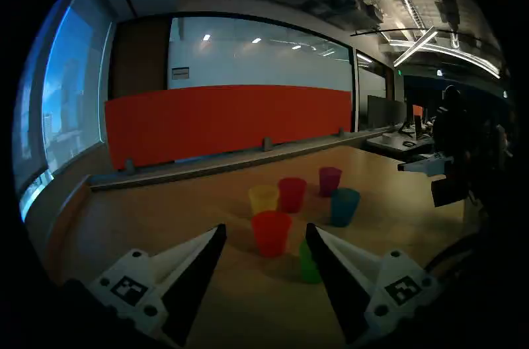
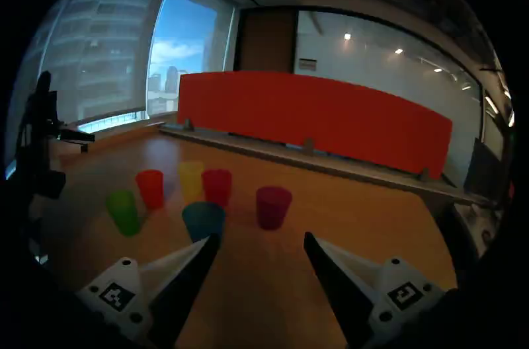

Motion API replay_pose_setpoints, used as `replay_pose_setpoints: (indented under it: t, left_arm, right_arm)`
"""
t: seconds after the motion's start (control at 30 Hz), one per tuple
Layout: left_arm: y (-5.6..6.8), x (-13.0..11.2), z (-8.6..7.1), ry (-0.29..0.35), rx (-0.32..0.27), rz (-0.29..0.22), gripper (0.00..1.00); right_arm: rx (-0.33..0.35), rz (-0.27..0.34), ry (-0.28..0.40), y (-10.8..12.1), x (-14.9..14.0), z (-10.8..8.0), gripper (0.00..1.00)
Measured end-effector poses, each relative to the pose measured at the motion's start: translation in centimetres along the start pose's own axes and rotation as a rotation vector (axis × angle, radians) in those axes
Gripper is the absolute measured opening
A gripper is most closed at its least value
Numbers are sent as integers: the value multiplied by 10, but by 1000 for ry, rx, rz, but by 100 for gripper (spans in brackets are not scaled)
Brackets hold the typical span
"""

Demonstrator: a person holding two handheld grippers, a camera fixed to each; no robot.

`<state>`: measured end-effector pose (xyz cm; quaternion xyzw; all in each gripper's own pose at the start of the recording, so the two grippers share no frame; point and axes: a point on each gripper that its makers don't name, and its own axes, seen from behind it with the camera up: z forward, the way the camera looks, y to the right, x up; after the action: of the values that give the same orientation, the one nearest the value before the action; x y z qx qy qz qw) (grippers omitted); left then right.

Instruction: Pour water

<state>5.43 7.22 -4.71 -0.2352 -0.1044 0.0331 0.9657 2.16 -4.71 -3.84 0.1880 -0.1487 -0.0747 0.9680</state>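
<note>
Cups, six, upright, clustered mid-table (image 1: 165, 217): orange cup (image 1: 271, 233), yellow cup (image 1: 263, 198), red cup (image 1: 291, 193), purple cup (image 1: 329, 180), blue cup (image 1: 344, 207), green cup (image 1: 307, 268). Whether any holds water cannot be told.

Left hand-held gripper (image 1: 265, 233): spread, holding nothing, aimed at the orange cup.

Right hand-held gripper (image 2: 260, 238): spread, holding nothing, nearest the blue cup.

Hazards: the cups stand close, so a finger closing on one may knock its neighbour. A light cup squeezed hard or tilted fast would likely spill.
</note>
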Motion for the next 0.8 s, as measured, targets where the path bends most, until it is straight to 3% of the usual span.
replay_pose_setpoints:
  t: [0.47,0.8]
  left_arm:
    - [-23,26,-7,133,125,-67,89]
    - [-50,28,-7,171,276,-40,89]
  right_arm:
    - [-171,76,191,29,39,-18,100]
    - [-323,113,261,51,45,-31,100]
